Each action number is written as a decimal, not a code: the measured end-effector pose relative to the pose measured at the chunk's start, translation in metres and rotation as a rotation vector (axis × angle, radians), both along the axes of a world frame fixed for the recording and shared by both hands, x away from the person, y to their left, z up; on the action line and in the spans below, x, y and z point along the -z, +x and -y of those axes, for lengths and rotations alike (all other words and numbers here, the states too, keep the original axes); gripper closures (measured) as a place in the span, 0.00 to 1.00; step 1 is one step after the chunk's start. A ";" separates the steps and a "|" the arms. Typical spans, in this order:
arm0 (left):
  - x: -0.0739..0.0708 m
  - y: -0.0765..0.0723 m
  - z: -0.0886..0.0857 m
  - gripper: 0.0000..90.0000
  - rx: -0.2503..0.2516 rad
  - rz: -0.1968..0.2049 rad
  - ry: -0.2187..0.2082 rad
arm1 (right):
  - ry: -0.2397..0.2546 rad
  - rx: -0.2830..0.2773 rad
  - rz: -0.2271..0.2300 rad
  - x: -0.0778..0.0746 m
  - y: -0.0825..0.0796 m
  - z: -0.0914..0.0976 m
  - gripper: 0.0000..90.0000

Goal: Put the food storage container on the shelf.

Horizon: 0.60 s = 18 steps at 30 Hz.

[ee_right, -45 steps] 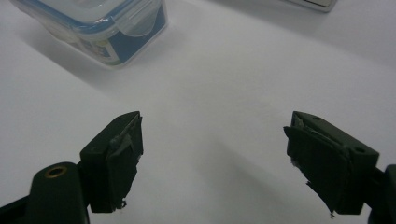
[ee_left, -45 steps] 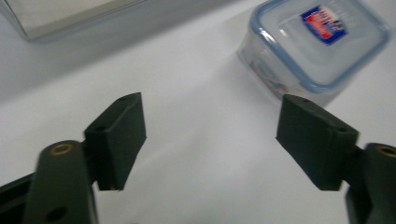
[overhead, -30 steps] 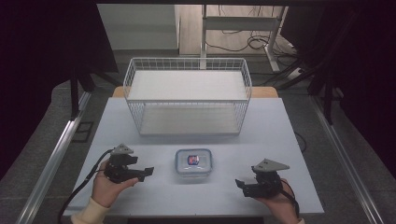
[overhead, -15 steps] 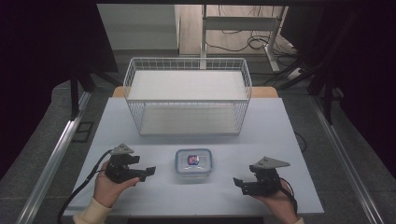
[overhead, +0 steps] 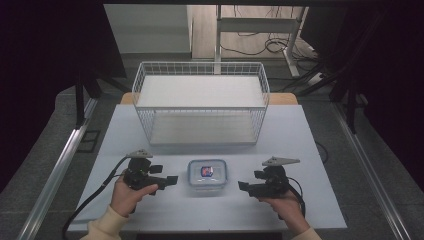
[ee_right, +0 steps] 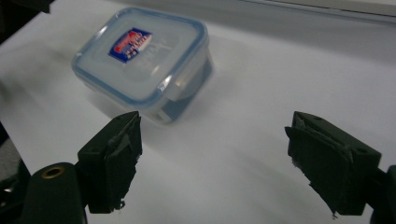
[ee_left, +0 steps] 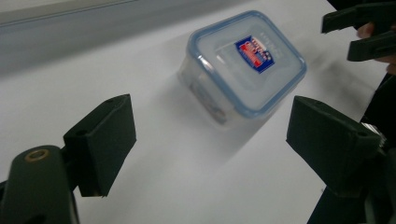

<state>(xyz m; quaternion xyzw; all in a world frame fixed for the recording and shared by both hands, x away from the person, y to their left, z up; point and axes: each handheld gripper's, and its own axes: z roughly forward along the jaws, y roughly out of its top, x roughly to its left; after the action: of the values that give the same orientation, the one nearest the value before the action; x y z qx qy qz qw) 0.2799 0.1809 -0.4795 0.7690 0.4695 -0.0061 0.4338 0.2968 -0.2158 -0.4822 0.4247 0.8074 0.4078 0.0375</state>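
A small clear plastic box (overhead: 206, 173) with a blue-rimmed lid and a red-and-blue label sits near the table's front edge, lid on. It appears as the box (ee_left: 245, 65) in the left gripper view and as the box (ee_right: 144, 60) in the right gripper view. My left gripper (overhead: 170, 181) is just left of it, open (ee_left: 212, 149), nothing between its jaws. My right gripper (overhead: 243, 187) is to the box's right, also open (ee_right: 212, 158) and holding nothing. Both point at the box from opposite sides without touching it.
A white wire basket (overhead: 200, 102) stands at the back middle of the pale table (overhead: 310, 150). A cable (overhead: 92, 197) trails from the left gripper off the front left. The right gripper's jaws (ee_left: 362, 28) show beyond the box in the left gripper view.
The right gripper has edged slightly left toward the box. The left gripper and the box have stayed put.
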 end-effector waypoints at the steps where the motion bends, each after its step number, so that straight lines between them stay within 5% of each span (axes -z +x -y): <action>1: 0.001 0.003 0.001 0.18 0.001 -0.012 -0.018 | 0.013 0.002 -0.014 0.000 0.003 -0.002 0.20; 14: 0.011 0.020 0.009 0.18 -0.048 -0.105 -0.165 | 0.066 -0.025 -0.104 0.005 0.032 -0.029 0.20; 18: 0.014 0.023 0.013 0.18 -0.050 -0.116 -0.157 | 0.080 -0.031 -0.143 0.010 0.038 -0.036 0.20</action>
<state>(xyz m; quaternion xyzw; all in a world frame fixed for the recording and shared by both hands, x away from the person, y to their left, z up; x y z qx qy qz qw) 0.3030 0.1674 -0.4939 0.7190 0.5111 -0.0765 0.4647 0.3346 -0.1797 -0.4918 0.4413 0.7975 0.4091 -0.0435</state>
